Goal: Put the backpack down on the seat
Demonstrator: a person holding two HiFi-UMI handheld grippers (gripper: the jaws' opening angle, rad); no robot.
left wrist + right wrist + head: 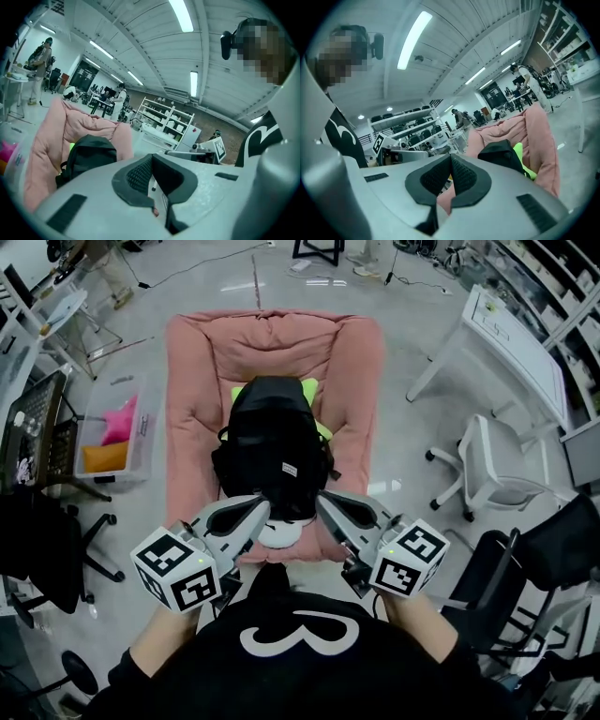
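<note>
the black backpack (274, 442) lies on the pink seat (192, 362), resting on its own weight, so the job looks done; the left claw (263, 507) and right claw (323, 503) hover by its near end, both pinched together on nothing

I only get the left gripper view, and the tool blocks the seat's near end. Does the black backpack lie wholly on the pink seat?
Observer: Yes. The head view shows the black fabric backpack lying lengthwise along the middle of the pink padded seat.
Operator: Is the right tool holding anything?
Observer: No. The right tool is shut with nothing between its jaws.
Operator: Anything right of the seat?
Observer: A white office chair stands there, apart from it.
</note>
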